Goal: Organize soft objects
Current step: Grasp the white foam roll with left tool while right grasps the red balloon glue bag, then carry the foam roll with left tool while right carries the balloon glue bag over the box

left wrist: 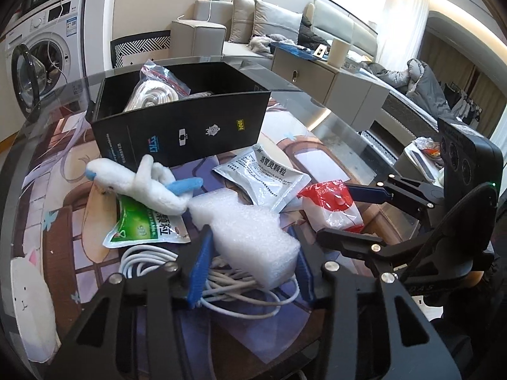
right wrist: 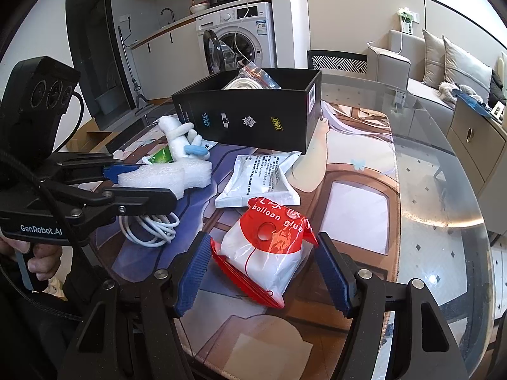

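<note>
White foam piece (left wrist: 253, 237) lengthwise between left claw (left wrist: 252, 272) fingers.

Bright daylight, glass glare, fisheye-warped edges

Box (right wrist: 253, 117) at table's (right wrist: 443, 221) rear, plush (right wrist: 180, 139) and pouch (right wrist: 256, 180) before it, foam (right wrist: 164, 177) over cable (right wrist: 152, 228).

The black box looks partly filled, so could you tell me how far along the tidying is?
Done: one bagged white coil sits in the black box. In hand: the left gripper brackets the foam piece and the right gripper brackets the balloon glue bag, both open. Left: plush toy, silver pouch, green packet, white cable.
</note>
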### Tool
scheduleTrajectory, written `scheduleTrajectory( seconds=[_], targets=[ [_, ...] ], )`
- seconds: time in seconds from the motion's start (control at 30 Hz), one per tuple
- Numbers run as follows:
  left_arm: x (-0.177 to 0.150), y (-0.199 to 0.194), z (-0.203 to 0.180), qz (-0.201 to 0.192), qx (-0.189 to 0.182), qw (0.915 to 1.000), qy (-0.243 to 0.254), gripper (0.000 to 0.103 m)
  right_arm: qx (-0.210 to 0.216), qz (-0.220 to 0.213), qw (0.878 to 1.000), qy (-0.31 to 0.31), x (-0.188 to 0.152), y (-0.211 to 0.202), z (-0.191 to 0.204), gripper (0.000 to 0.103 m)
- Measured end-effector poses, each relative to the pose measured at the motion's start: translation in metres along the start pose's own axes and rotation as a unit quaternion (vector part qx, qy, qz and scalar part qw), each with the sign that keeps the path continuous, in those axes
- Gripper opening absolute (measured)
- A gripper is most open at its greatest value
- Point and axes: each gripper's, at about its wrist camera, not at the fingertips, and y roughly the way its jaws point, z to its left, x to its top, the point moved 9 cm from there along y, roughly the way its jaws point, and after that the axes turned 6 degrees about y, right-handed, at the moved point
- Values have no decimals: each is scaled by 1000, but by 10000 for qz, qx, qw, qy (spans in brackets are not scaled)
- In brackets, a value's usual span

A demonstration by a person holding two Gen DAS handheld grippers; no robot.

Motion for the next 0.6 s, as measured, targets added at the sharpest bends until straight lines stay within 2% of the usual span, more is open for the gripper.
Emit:
scheduleTrajectory(
  seconds=[0.37, 0.6],
  targets=[
    [11, -17, 1, -331, 71, 9994, 89, 45, 13, -261, 9997, -17, 11, -17, 3, 68],
    [21, -27, 12, -570, 273, 9980, 44, 45, 47, -495, 9987, -95, 27, -30, 9, 68]
  ],
)
